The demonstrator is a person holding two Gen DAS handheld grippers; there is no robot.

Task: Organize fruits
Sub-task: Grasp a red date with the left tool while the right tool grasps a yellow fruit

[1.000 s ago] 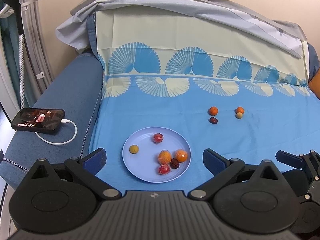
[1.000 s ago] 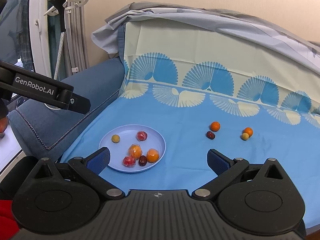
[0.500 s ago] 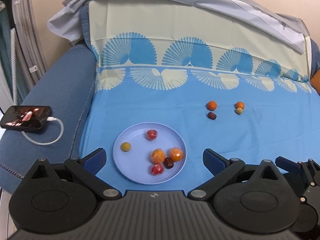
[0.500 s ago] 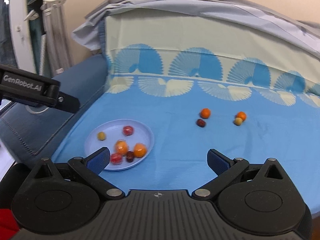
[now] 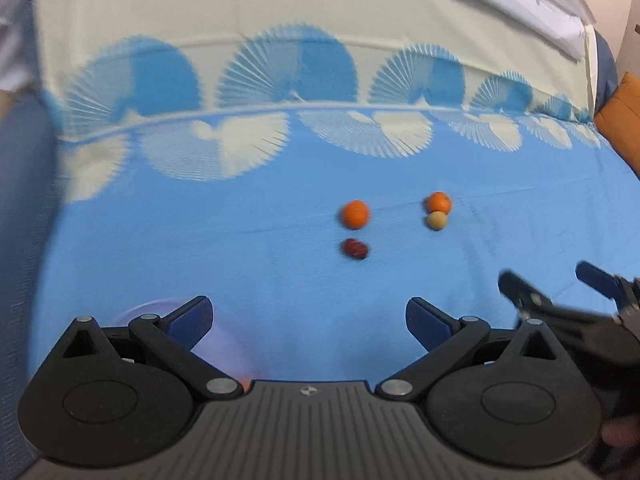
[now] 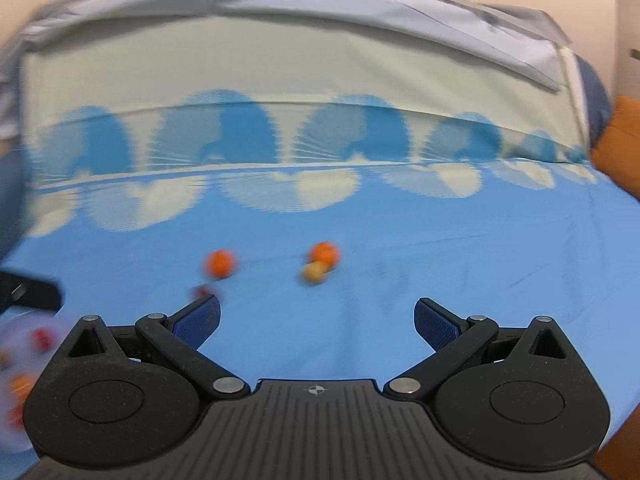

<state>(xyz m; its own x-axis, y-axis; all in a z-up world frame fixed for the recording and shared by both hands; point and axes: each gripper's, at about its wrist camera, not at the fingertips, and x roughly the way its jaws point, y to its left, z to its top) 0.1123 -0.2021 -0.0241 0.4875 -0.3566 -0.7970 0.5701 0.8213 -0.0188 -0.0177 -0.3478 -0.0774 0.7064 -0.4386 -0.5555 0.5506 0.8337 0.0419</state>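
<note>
blue sheet — four loose fruits | plate

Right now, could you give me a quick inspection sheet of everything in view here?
Surface: blue sheet with a fan pattern.
Job's things: four loose fruits: orange, date, second orange against a yellow fruit. Plate at left, blurred, holding fruit.
Clutter: nothing seen.
Tongs: left tongs and right tongs both open, empty.
Cables: nothing seen.
Surroundings: grey cover, orange cushion.
</note>
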